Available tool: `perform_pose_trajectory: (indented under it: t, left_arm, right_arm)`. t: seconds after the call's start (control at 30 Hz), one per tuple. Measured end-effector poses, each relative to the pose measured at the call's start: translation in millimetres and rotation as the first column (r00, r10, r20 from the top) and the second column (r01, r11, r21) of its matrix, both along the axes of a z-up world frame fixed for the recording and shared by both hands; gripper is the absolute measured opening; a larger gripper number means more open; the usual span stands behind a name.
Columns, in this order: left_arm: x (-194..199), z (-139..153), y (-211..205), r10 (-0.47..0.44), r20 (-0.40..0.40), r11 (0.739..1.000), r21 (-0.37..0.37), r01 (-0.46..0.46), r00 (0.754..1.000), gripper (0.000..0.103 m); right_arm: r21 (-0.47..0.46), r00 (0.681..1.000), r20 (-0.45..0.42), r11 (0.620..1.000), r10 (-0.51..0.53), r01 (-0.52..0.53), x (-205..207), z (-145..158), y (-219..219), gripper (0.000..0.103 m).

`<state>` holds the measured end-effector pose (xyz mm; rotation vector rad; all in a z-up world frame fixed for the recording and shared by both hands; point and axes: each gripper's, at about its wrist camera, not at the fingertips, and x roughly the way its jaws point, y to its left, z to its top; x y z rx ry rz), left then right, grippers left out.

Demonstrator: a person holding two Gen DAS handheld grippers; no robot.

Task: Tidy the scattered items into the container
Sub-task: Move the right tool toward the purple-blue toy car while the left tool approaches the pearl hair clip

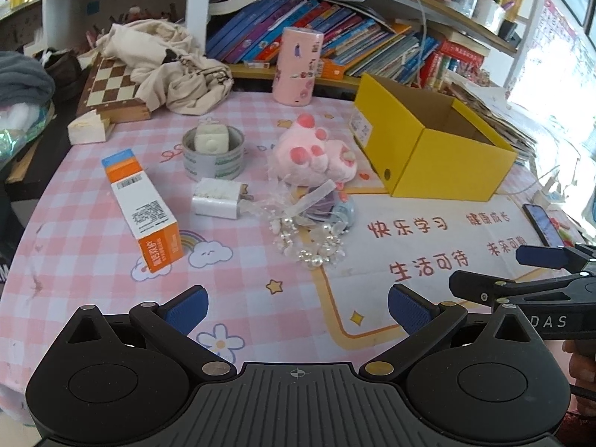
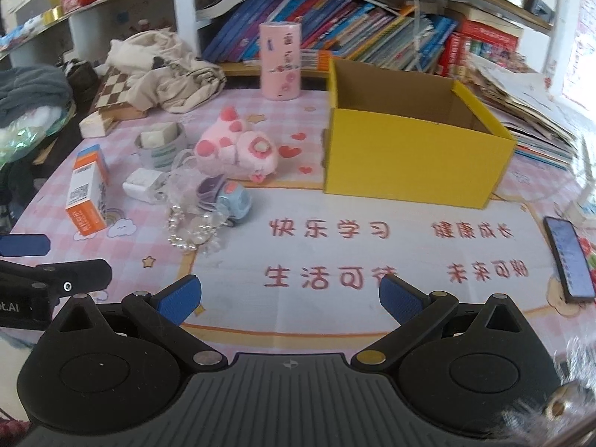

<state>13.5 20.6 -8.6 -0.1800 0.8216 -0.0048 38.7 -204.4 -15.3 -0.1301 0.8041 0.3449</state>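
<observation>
An open yellow box [image 1: 439,156] [image 2: 413,160] stands at the right back of the table. Scattered left of it lie a pink plush toy [image 1: 313,156] [image 2: 238,149], an orange-and-white carton [image 1: 143,208] [image 2: 87,195], a white charger [image 1: 218,199] [image 2: 143,184], a tape roll holding a white cube [image 1: 212,152] [image 2: 160,149], a pearl string in a clear bag [image 1: 309,238] [image 2: 193,227] and a small blue toy [image 1: 341,210] [image 2: 232,201]. My left gripper [image 1: 298,309] and right gripper [image 2: 288,298] are both open and empty, low over the near table.
A pink cylinder [image 1: 296,67] [image 2: 280,61] stands at the back. A chessboard [image 1: 111,87] under crumpled cloth [image 1: 167,63] lies back left. A phone [image 2: 568,257] lies at the right. Bookshelves line the back; paper stacks [image 2: 529,111] sit right of the box.
</observation>
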Motion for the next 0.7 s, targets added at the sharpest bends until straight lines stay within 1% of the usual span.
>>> perform_pose_trajectory:
  t: [0.17, 0.3, 0.33, 0.37, 0.4, 0.43, 0.47, 0.53, 0.57, 0.7]
  left_arm:
    - [4.9, -1.5, 9.3, 0.057, -0.01, 0.998, -0.007, -0.057, 0.998, 0.103]
    - [10.4, -2.6, 16.2, 0.109, -0.019, 0.994, -0.012, -0.109, 0.994, 0.103]
    - [12.3, -2.8, 17.7, 0.124, -0.02, 0.992, -0.013, -0.124, 0.992, 0.103]
    - [14.4, -2.9, 18.9, 0.138, -0.022, 0.99, -0.013, -0.139, 0.99, 0.103]
    - [16.7, -2.8, 19.7, 0.153, -0.021, 0.988, -0.014, -0.153, 0.988, 0.103]
    - [19.2, -2.5, 20.6, 0.168, -0.02, 0.986, -0.015, -0.169, 0.986, 0.103]
    - [21.8, -2.4, 21.2, 0.184, -0.02, 0.983, -0.014, -0.184, 0.983, 0.103]
    - [26.9, -2.4, 21.8, 0.213, -0.023, 0.977, -0.012, -0.213, 0.977, 0.103]
    - [29.5, -2.4, 22.0, 0.226, -0.025, 0.974, -0.011, -0.226, 0.974, 0.103]
    - [35.5, -1.0, 20.7, 0.272, -0.036, 0.962, -0.005, -0.273, 0.962, 0.103]
  right_arm:
    - [0.005, 0.997, -0.015, 0.997, 0.078, -0.078, 20.5, -1.6, 14.2, 0.101]
    - [0.004, 0.988, -0.015, 0.988, 0.156, -0.156, 37.1, -1.0, 27.2, 0.1]
    - [0.005, 0.984, -0.015, 0.984, 0.176, -0.176, 41.7, -0.9, 30.3, 0.097]
    - [0.006, 0.98, -0.015, 0.981, 0.196, -0.196, 46.5, -0.8, 33.3, 0.089]
    - [0.006, 0.977, -0.018, 0.977, 0.213, -0.213, 51.2, -1.0, 35.5, 0.079]
    - [0.003, 0.974, -0.022, 0.974, 0.227, -0.227, 56.4, -1.6, 37.7, 0.074]
    - [0.002, 0.97, -0.028, 0.97, 0.241, -0.241, 62.2, -2.4, 39.7, 0.063]
    - [0.006, 0.963, -0.039, 0.964, 0.266, -0.266, 74.2, -3.6, 42.2, 0.052]
    - [0.008, 0.96, -0.044, 0.961, 0.277, -0.277, 80.7, -3.9, 43.6, 0.049]
    - [0.014, 0.942, -0.083, 0.946, 0.325, -0.325, 105.8, -6.0, 50.4, 0.048]
